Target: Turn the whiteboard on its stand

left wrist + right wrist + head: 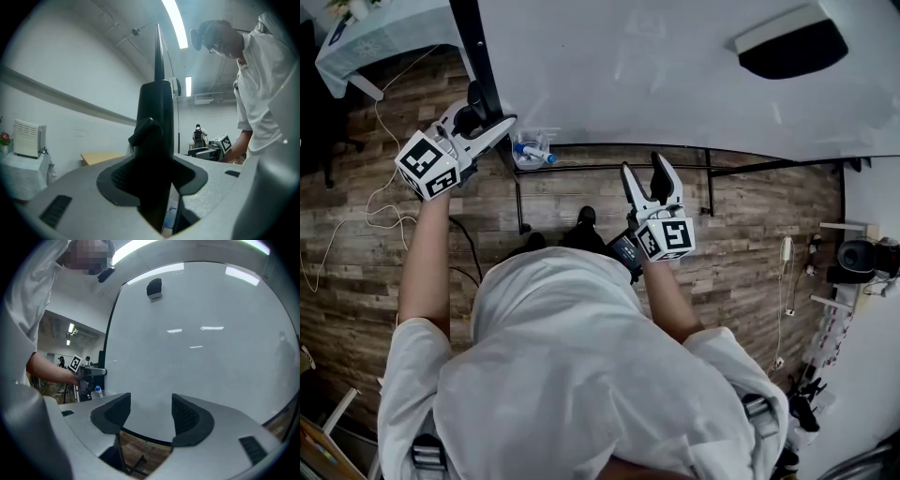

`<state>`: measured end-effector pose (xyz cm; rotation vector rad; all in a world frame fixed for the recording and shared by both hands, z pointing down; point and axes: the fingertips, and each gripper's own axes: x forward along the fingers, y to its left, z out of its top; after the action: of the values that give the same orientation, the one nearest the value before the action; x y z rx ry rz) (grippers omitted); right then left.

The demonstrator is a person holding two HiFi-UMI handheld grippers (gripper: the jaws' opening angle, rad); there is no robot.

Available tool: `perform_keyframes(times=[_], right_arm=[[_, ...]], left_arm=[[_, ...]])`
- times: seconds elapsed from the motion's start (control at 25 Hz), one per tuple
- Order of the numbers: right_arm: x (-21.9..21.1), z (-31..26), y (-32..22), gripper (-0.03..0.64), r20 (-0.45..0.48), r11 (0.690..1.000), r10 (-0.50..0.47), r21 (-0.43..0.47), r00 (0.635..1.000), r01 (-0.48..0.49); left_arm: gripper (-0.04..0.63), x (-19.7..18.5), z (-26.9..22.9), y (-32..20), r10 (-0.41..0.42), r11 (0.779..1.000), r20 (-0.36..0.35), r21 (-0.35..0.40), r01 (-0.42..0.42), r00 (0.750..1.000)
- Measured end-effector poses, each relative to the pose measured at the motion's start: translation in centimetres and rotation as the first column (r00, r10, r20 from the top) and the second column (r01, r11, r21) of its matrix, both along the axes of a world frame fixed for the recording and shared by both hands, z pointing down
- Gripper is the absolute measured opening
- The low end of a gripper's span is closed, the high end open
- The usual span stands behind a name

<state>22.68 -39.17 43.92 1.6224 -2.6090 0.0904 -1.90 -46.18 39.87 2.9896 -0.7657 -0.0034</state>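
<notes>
The big whiteboard (675, 66) fills the top of the head view, with a black frame post (473, 47) down its left edge. My left gripper (487, 122) is shut on that post. In the left gripper view the black post (157, 140) with a knob (146, 133) stands between both pads and fills the gap. My right gripper (652, 178) hangs open just below the board's bottom edge, holding nothing. In the right gripper view its jaws (150, 413) face the white surface (201, 343) with bare space between the pads.
A black eraser (792, 42) sticks to the board at upper right. The stand's black lower bars (609, 169) run under the board. A small tray with a blue-capped bottle (530, 150) sits by the post. A cloth-covered table (375, 37) and cables (356, 225) lie at left.
</notes>
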Motion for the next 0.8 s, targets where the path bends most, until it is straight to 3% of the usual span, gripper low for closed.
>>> perform_keyframes(times=[0.44, 0.8], right_arm=[[0.2, -0.3, -0.1, 0.27, 0.007, 1.0, -0.003, 0.004, 1.0, 0.003], [-1.8, -0.5, 0.1, 0.267, 0.0, 1.0, -0.005, 0.006, 1.0, 0.005]], left_arm=[[0.191, -0.3, 0.0, 0.0, 0.015, 1.0, 0.022, -0.021, -0.014, 1.0], [0.192, -3.5, -0.1, 0.0, 0.006, 1.0, 0.029, -0.022, -0.005, 1.0]])
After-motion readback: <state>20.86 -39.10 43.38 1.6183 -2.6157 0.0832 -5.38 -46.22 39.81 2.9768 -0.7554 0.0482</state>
